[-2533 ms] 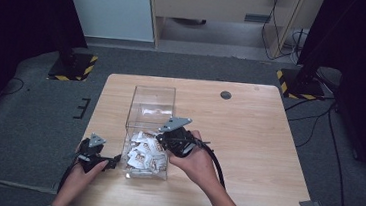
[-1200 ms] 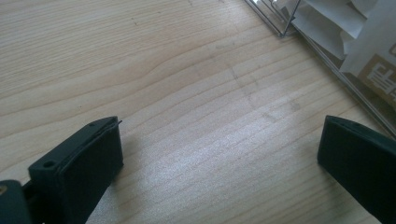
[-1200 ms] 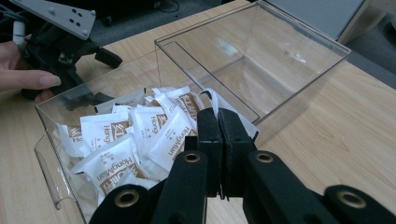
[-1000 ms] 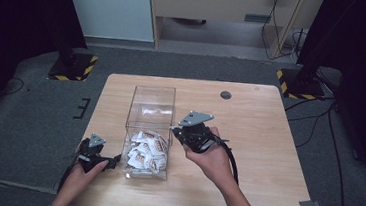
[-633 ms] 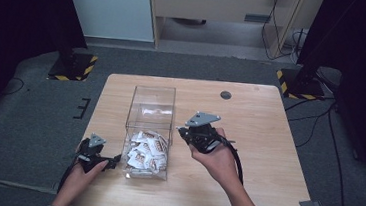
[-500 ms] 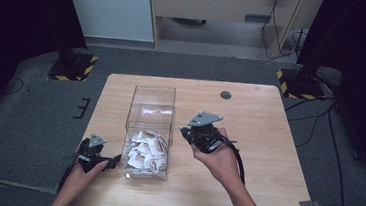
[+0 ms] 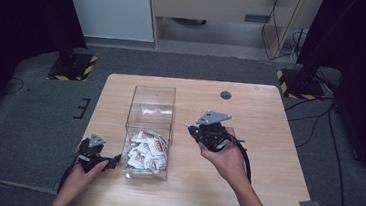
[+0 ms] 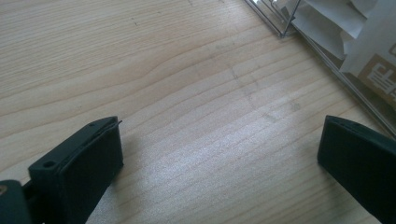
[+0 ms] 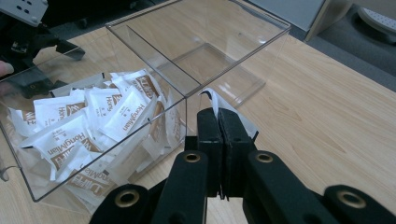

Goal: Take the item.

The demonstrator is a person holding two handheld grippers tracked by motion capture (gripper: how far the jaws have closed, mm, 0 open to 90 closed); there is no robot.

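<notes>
A clear plastic box [image 7: 153, 88] with two compartments stands on the wooden table [image 7: 263, 190]. Its near compartment holds several white sachets [image 7: 144, 150] with brown print; the far one is bare. My right gripper [image 7: 193, 130] hovers above the table just right of the box, shut on one white sachet [image 9: 210, 96] whose edges stick out past the jaws. In the right gripper view the box [image 9: 275, 29] and the sachets [image 9: 93, 116] lie close ahead of my right gripper [image 9: 218, 114]. My left gripper [image 7: 115, 160] rests low at the box's near left corner, open, with bare wood between its jaws [image 8: 219, 149].
A small dark round grommet [image 7: 226, 94] sits near the table's far edge. The right gripper's black cable [image 7: 246, 161] loops over the table by the forearm. Stand bases with yellow-black stripes [image 7: 73, 67] sit on the grey floor at both far corners.
My right gripper has moved right and up, from over the box's near compartment to the open table beside it, carrying a sachet. The left gripper has stayed still.
</notes>
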